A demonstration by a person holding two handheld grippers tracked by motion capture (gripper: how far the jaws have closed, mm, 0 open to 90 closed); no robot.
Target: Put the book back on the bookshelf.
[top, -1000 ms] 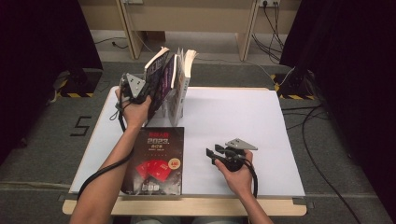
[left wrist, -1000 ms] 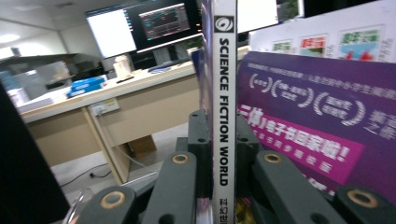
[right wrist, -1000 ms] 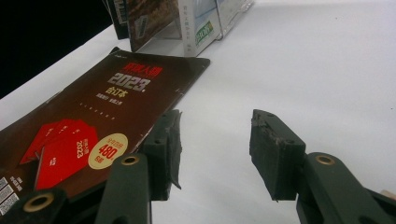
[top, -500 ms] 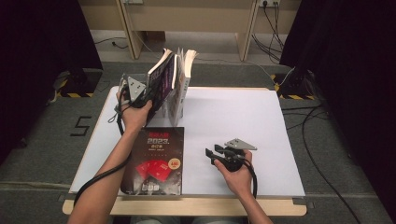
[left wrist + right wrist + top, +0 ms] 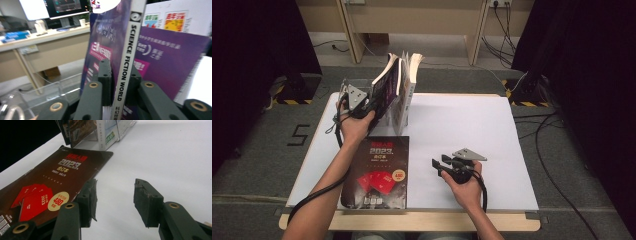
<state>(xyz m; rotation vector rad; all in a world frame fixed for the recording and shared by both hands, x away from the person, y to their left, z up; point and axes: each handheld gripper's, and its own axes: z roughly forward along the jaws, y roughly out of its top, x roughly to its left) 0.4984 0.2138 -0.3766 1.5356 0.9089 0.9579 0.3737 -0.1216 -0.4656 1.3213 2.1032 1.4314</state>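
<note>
A dark book [image 5: 379,172] lies flat near the desk's [image 5: 472,125] front edge. Behind it, the left tool [image 5: 119,75] clamps a purple magazine's [image 5: 387,87] spine, tilted among upright books [image 5: 412,80]. The right tool [image 5: 438,166] rests gaping on the desk.

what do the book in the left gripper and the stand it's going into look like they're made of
Book: paper, with a glossy soft cover, going by the sheen on the purple print and the white SCIENCE FICTION WORLD spine pinched by the left gripper. Stand: probably clear acrylic; it is see-through with bright, shiny edges.
</note>
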